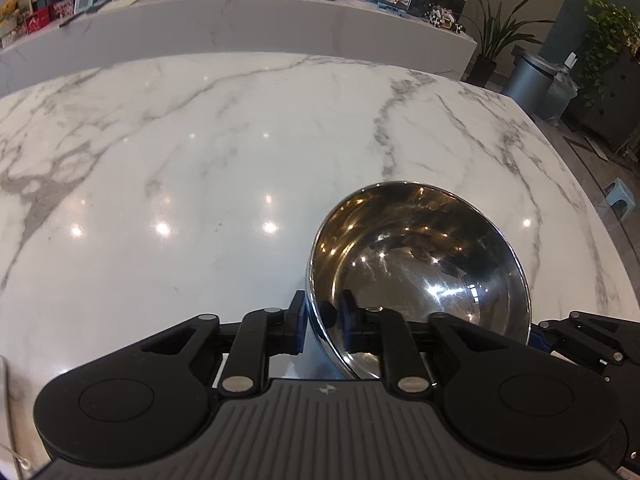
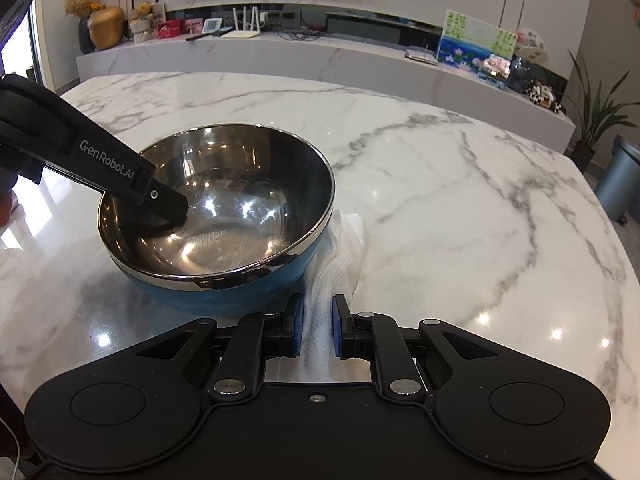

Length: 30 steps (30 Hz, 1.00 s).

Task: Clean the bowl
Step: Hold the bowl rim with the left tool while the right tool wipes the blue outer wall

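A steel bowl (image 2: 224, 208) with a blue outside sits on the white marble table (image 2: 460, 208). My left gripper (image 1: 322, 322) is shut on the bowl's near rim, one finger inside and one outside; the bowl (image 1: 420, 264) fills the lower right of the left wrist view. In the right wrist view the left gripper's finger (image 2: 164, 200) reaches into the bowl from the left. My right gripper (image 2: 316, 330) is shut on a white paper towel (image 2: 340, 256), which lies against the bowl's right outer side.
A long marble counter (image 2: 320, 56) with a router, boxes, pictures and a gold vase stands behind the table. A potted plant (image 2: 592, 116) and a grey bin (image 2: 620, 184) stand at the right past the table edge.
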Available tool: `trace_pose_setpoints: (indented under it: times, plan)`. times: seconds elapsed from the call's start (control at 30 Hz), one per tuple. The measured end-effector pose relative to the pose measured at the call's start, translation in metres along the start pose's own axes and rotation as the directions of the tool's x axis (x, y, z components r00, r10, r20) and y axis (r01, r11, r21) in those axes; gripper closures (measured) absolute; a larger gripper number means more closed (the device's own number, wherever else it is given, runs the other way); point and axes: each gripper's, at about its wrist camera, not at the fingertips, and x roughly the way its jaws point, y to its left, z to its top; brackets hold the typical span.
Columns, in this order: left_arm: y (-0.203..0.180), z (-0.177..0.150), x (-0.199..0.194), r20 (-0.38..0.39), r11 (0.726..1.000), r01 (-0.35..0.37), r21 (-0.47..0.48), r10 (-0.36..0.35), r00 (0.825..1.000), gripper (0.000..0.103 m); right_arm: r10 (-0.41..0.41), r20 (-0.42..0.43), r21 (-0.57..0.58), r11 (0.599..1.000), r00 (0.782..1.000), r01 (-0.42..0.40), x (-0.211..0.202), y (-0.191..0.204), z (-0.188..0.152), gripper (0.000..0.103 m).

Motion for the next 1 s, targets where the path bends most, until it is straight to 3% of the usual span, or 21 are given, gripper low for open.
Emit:
trace_pose_setpoints:
  times: [0.2, 0.6, 0.87, 1.0]
  plan:
    - [0.0, -0.003, 0.004, -0.024, 1.0, 0.009, -0.007, -0.009, 1.0, 0.072, -0.005, 0.0, -0.01, 1.0, 1.0, 0.005, 0.0, 0.004, 0.001, 0.09]
    - [0.003, 0.0, 0.0, -0.006, 1.0, 0.005, 0.001, -0.005, 1.0, 0.087, -0.019, 0.017, -0.007, 1.0, 1.0, 0.02, -0.004, 0.001, 0.0, 0.09]
    - [0.001, 0.004, 0.001, 0.005, 1.0, -0.009, 0.025, 0.008, 1.0, 0.089, -0.033, 0.106, -0.004, 0.999, 0.994, 0.034, -0.022, -0.006, 0.008, 0.09]
    - [0.001, 0.006, 0.002, 0.007, 1.0, -0.012, 0.028, 0.012, 1.0, 0.089, -0.022, 0.091, -0.036, 0.999, 0.996, 0.025, -0.019, -0.001, 0.005, 0.09]
